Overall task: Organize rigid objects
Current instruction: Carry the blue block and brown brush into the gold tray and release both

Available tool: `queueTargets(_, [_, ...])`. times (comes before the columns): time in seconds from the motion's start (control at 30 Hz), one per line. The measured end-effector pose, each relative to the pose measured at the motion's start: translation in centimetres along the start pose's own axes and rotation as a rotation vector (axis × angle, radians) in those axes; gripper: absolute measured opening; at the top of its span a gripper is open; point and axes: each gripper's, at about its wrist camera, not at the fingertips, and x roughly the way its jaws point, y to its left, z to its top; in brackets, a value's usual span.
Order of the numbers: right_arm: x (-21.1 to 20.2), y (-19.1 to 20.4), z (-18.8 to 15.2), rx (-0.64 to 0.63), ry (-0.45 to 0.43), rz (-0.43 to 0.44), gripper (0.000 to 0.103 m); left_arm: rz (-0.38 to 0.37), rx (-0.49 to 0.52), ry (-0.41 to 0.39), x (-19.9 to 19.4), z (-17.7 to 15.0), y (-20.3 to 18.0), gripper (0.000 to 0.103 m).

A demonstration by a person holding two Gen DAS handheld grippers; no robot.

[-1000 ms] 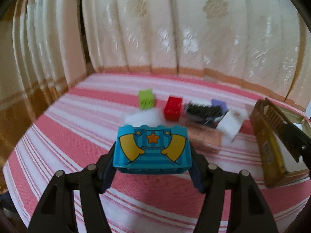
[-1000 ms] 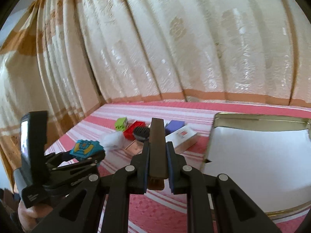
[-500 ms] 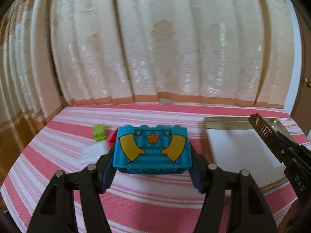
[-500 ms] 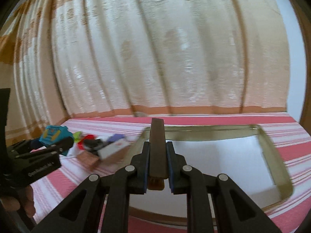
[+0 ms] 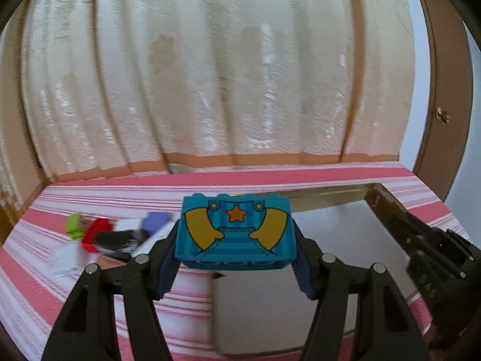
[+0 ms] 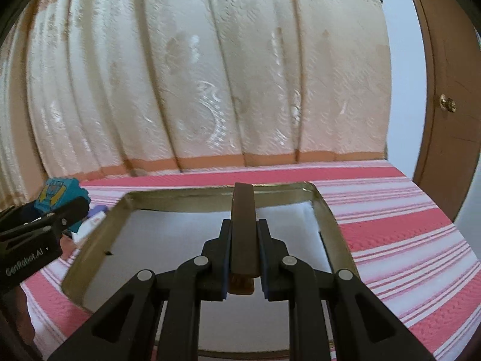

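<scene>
Left gripper (image 5: 236, 258): jaws part-way apart, clamped on the end faces of the blue block (image 5: 236, 231), printed side facing the camera. A second ago it hung over the loose pile; it now hangs above the near-left corner of the tray (image 5: 330, 194), the pile off to its left.

Right gripper (image 6: 243, 258): jaws narrow, pinching a thin brown bar (image 6: 243, 225) held on edge, pointing away. A second ago the tray lay to its right; now the bar stands over the middle of the white tray floor, short of the far rim.

Tray: gold rim, white floor, nothing in it that shows; it sits toward the right edge of the striped cloth (image 6: 405, 210).

Pile remaining on the cloth's left side: green brick (image 5: 74, 225), red brick (image 5: 97, 231), black comb-like item (image 5: 115, 239), purple piece (image 5: 154, 221); all blurred.

Judgement: both carries have reached the tray; lowering and release look due next, block and bar kept apart. Pile still to clear.
</scene>
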Motion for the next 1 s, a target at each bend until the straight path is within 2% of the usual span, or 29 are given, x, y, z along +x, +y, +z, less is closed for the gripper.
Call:
queueTargets(0.2, [0.9,0.4,-0.5,-0.028,0.033,-0.032,0.017,-0.011,0.03,0.033,2.3,-0.5,-2.3,0.064])
queueTargets(0.47, [1.9,0.5,-0.8,-0.039,0.071,-0.067,0.017,-0.004,0.048,0.047,3.2,-1.1,-2.5,0.064])
queueTargets(0.67, [2.3,0.4,-0.8,-0.017,0.091,-0.044,0.019,0.005,0.068,0.073,4.0,-1.6,-2.8,0.065])
queueTargets(0.73, [2.2,0.3,-0.8,-0.004,0.091,-0.038,0.03,0.022,0.082,0.06,3.7,-1.6,-2.9,0.074])
queueTargets(0.8, [1.7,-0.1,-0.6,0.013,0.062,-0.06,0.069,0.042,0.086,0.017,2.9,-1.5,-2.7,0.098])
queueTargets(0.87, [0.4,-1.0,-0.3,0.058,-0.014,-0.105,0.085,0.058,0.073,-0.053,1.6,-1.3,-2.2,0.103])
queueTargets(1.0, [-2.2,-3.6,0.0,0.197,-0.159,-0.129,0.088,0.055,0.028,-0.111,0.4,-1.1,-0.4,0.103])
